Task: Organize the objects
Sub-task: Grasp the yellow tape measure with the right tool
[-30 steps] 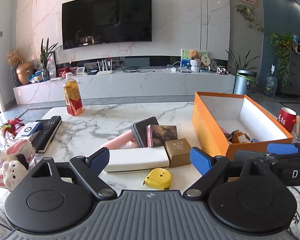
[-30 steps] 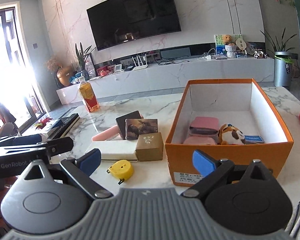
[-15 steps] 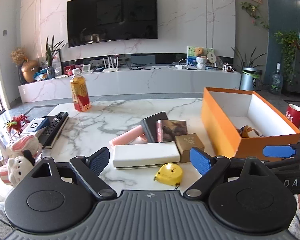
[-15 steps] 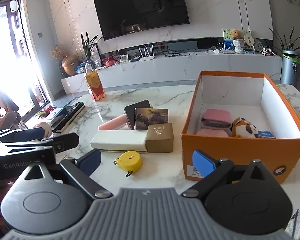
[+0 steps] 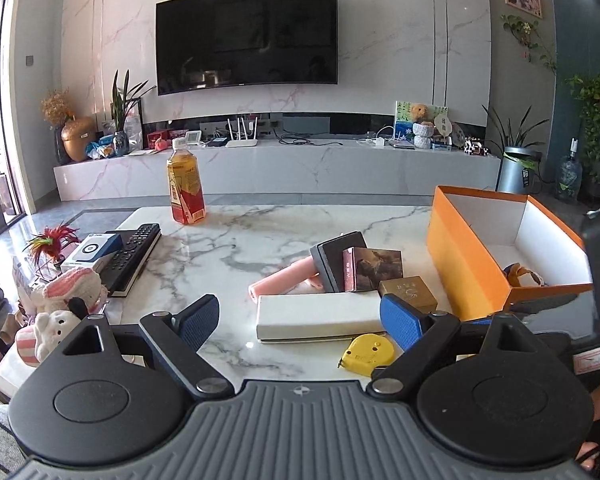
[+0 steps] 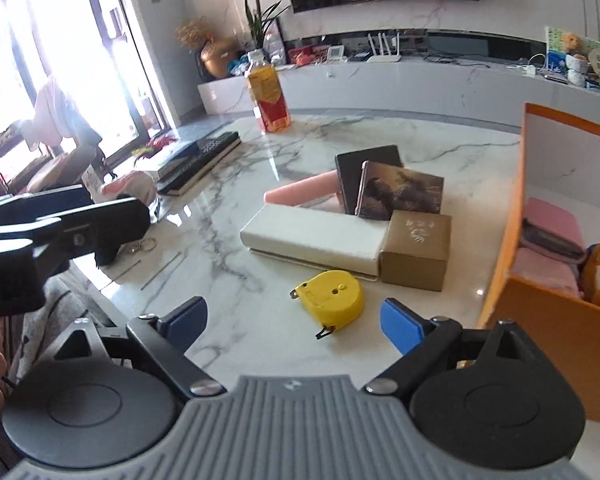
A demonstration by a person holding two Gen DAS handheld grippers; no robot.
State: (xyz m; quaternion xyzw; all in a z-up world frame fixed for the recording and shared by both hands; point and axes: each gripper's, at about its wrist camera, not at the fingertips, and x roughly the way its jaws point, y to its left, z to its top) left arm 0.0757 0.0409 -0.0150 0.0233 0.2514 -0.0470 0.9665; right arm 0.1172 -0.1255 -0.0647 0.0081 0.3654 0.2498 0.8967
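Right gripper (image 6: pixel 294 316) tilts down over the marble table (image 6: pixel 440 140), its jaws apart, just closing a little with nothing between them, the yellow tape measure (image 6: pixel 330 298) just ahead. Its view alone shows the pink pouches (image 6: pixel 550 232) inside the orange box (image 6: pixel 556 320) to its right. Left gripper (image 5: pixel 300 318) stands released, empty, pointing slightly downward.
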